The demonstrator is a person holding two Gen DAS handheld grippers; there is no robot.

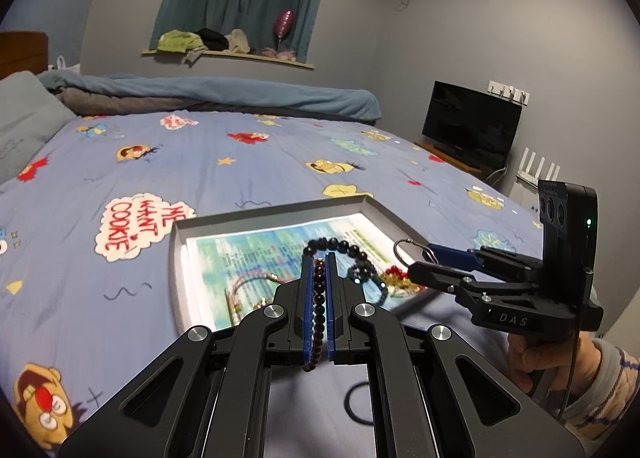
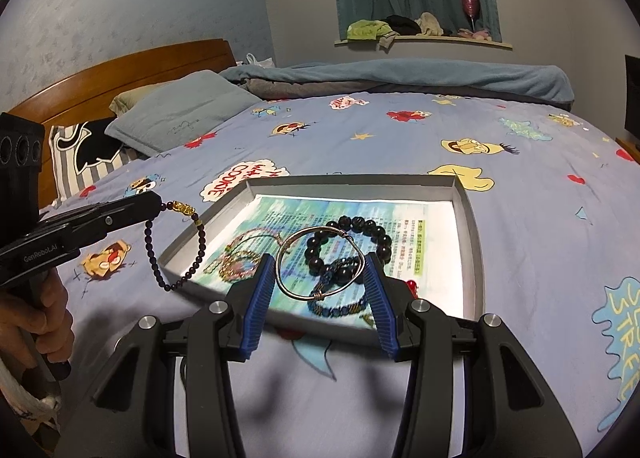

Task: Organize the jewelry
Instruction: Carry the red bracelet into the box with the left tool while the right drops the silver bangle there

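A shallow grey box lid lined with printed paper lies on the bed. It holds a black bead bracelet, a blue braided one and thin cords. My left gripper is shut on a dark purple bead bracelet with gold charms, held above the box's near left corner. My right gripper is shut on a silver wire bangle, held above the box's near edge.
The bed has a blue cartoon-print sheet, pillows and a rolled duvet at the far side. A black hair tie lies on the sheet under my left gripper. A TV stands at the right.
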